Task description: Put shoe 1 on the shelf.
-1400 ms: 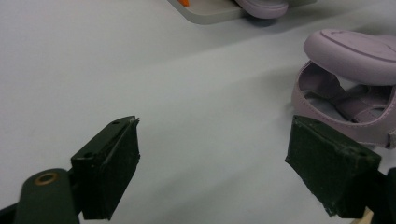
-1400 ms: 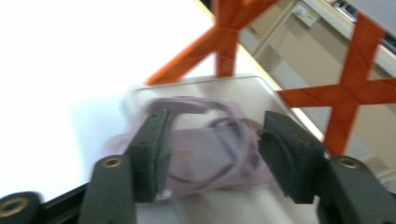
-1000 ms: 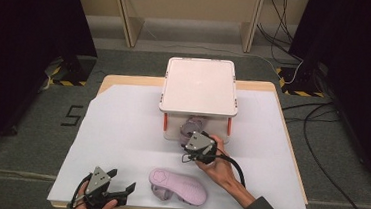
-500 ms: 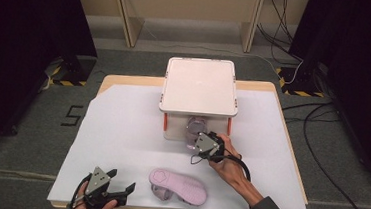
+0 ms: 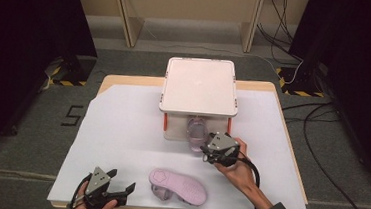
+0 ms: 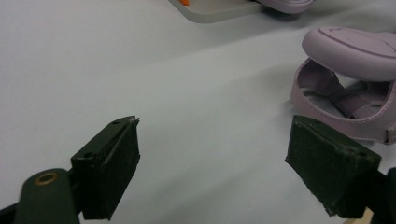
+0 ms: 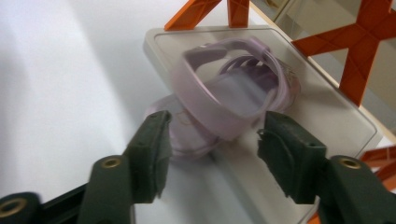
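Observation:
A lilac sandal (image 5: 196, 131) (image 7: 219, 107) lies on the lower tray (image 7: 327, 121) of a small rack (image 5: 200, 85) with a white top and orange legs, its heel strap sticking out over the tray's front edge. My right gripper (image 5: 205, 147) (image 7: 212, 140) sits just in front of it. Its jaws have just been opening and now stand on either side of the heel strap without pressing it. A second lilac sandal (image 5: 179, 186) (image 6: 345, 51) lies sole up near the table's front edge. My left gripper (image 5: 123, 180) (image 6: 212, 158) rests open to its left, holding nothing.
White paper (image 5: 121, 124) covers the wooden table. The rack's orange legs (image 7: 359, 51) stand close on the right of the right gripper view. Black cables trail over the grey floor at the right. Dark panels flank the table.
The right gripper carried the sandal away from the person to the rack's lower tray, then its jaws spread off the heel strap. The left gripper and the sole-up sandal stayed put.

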Demonstrator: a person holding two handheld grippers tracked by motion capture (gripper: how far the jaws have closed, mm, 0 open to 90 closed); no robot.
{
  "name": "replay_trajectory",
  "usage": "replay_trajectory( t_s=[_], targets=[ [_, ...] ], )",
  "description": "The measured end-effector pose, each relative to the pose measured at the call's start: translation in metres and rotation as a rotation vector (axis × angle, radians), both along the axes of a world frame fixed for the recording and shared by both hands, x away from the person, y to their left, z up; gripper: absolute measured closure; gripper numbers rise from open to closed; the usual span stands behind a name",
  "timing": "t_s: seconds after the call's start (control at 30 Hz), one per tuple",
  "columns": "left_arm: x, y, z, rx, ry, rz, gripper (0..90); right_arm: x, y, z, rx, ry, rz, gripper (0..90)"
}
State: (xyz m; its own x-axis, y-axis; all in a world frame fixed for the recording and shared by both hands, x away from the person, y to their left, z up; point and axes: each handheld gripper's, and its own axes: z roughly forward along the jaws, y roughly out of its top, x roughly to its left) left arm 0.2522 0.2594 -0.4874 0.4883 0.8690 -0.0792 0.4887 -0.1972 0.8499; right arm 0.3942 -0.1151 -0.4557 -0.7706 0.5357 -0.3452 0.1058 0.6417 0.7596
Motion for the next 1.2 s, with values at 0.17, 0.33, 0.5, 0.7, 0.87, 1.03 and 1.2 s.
replay_trajectory(
  t_s=[0.17, 0.33, 0.5, 0.7, 0.87, 1.03, 1.2],
  targets=[
    [0.000, -0.001, 0.000, 0.002, -0.002, -0.001, 16.3, -0.004, 0.006, -0.015, 0.044, 0.093, -0.054, 33.5],
    [0.000, 0.000, 0.000, -0.002, -0.003, 0.000, 16.3, -0.001, 0.014, -0.023, -0.001, 0.093, -0.074, 35.0],
    [0.000, 0.000, 0.000, 0.000, -0.002, -0.001, 16.3, 0.008, 0.011, -0.026, 0.000, 0.101, -0.063, 43.5],
    [0.000, -0.001, -0.001, 0.003, 0.003, -0.002, 16.3, 0.026, 0.010, -0.026, -0.017, 0.077, -0.065, 55.3],
    [0.000, -0.001, -0.002, 0.005, 0.004, -0.004, 16.3, 0.039, 0.022, -0.027, -0.055, 0.035, -0.081, 56.5],
    [0.000, -0.001, -0.002, 0.002, 0.006, 0.000, 16.3, 0.046, 0.033, -0.029, -0.020, 0.055, -0.089, 56.6],
    [0.000, 0.000, -0.001, 0.005, 0.003, -0.001, 16.3, 0.053, 0.041, -0.031, 0.002, 0.059, -0.087, 56.6]
  ],
)
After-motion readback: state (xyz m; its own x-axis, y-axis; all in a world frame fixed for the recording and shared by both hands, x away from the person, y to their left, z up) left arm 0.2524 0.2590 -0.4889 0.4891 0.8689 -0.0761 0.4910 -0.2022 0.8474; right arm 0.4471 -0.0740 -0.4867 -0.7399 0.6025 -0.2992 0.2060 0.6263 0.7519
